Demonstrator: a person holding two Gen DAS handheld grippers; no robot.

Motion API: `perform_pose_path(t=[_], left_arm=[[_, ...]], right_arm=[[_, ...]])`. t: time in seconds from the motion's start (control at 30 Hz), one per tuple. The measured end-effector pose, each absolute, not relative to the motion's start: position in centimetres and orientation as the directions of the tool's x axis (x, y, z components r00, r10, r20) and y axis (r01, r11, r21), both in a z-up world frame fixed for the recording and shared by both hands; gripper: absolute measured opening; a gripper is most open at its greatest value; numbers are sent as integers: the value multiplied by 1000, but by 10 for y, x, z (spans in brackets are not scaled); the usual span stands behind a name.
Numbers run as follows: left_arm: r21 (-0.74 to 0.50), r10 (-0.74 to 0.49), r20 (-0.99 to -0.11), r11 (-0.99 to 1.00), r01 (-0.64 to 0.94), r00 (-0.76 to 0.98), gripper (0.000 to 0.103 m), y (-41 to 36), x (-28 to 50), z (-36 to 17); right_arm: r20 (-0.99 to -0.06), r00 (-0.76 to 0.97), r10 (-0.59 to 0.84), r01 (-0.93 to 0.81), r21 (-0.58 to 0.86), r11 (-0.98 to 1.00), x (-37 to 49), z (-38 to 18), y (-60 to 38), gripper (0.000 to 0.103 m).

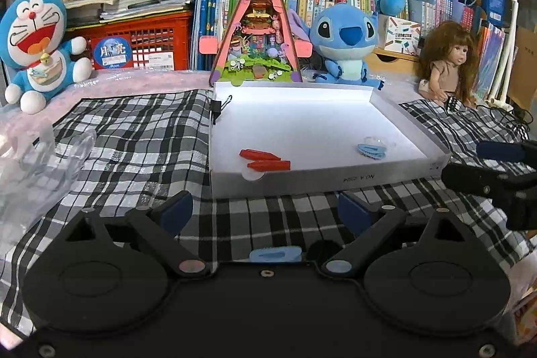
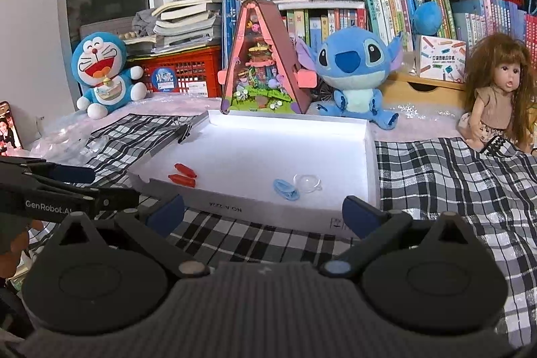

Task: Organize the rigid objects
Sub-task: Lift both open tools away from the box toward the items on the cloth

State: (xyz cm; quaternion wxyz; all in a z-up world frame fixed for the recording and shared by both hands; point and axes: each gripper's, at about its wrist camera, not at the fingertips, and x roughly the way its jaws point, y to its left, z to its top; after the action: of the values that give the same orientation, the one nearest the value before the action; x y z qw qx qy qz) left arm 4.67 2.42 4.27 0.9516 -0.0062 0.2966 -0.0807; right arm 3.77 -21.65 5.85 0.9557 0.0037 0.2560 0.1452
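Both my grippers hover over the checked cloth at the near edge of the bench, in front of the white tray.

Left gripper: jaws released and spread wide, nothing between the pads. A light blue clip lies on the cloth close under the gripper body, outside the tray.

Right gripper: jaws released, spread wide, nothing between them. It faces the tray's near wall.

Inside the tray: two red clips lie side by side near the near-left corner, almost touching. A second blue clip lies toward the near-right corner, with a clear dome-shaped piece just beside it; I cannot tell whether they touch. A black binder clip grips the tray's left wall near the far corner.

Clear plastic pieces lie at the left edge of the cloth.

Along the far edge of the bench: Doraemon plush, triangular toy house, Stitch plush, doll.
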Motion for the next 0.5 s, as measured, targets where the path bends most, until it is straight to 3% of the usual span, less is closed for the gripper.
perform_pose_path(t=[0.5], left_arm=[[-10, -124, -518, 990, 138, 847, 94, 32, 17, 24]], right_arm=[[-440, 870, 222, -241, 12, 970, 5, 42, -223, 103]])
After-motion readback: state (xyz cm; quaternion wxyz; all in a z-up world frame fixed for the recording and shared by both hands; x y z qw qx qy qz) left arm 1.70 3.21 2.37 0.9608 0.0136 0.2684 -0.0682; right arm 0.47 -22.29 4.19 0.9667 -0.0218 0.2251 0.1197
